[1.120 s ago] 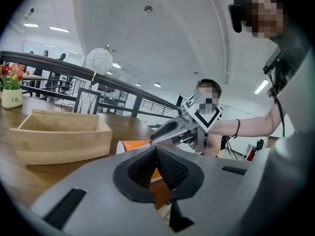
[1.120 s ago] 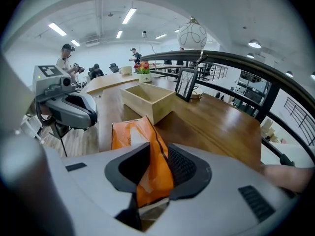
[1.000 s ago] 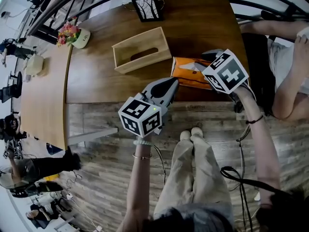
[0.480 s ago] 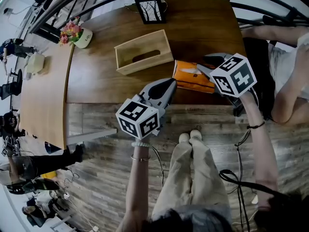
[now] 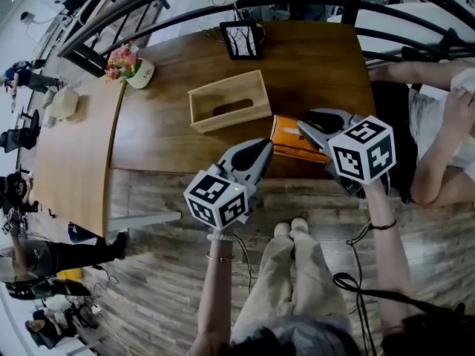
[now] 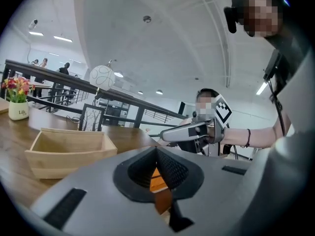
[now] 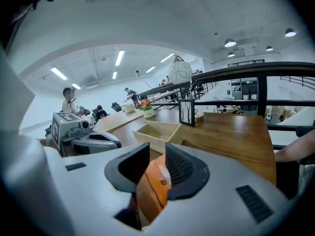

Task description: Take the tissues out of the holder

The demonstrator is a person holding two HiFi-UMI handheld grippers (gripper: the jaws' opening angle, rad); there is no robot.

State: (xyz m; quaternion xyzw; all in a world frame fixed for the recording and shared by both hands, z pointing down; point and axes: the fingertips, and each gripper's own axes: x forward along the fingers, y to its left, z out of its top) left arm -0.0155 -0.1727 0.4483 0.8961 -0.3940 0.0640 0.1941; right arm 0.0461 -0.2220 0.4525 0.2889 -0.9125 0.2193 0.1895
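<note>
The light wooden holder (image 5: 228, 100) (image 6: 69, 149) (image 7: 160, 132) stands on the brown table (image 5: 163, 136), and nothing shows inside it. An orange tissue pack (image 5: 293, 137) (image 7: 155, 191) lies flat to its right, near the table's front edge. My right gripper (image 5: 303, 127) (image 7: 157, 156) hovers at the pack's right end. Its jaws are a little apart and orange shows through the gap. My left gripper (image 5: 261, 148) (image 6: 156, 151) is shut and holds nothing. It points at the pack's left end from just off the table edge. The pack (image 6: 156, 178) shows below its tips.
A framed picture (image 5: 241, 39) stands at the table's far edge and a flower pot (image 5: 130, 64) at its far left corner. A second, paler table (image 5: 70, 162) adjoins on the left. A seated person's arm (image 5: 438, 124) is at the right. A black railing runs behind.
My right gripper has drawn back a little from over the pack toward the table's front edge. The pack and the holder stay put. The left gripper has hardly moved.
</note>
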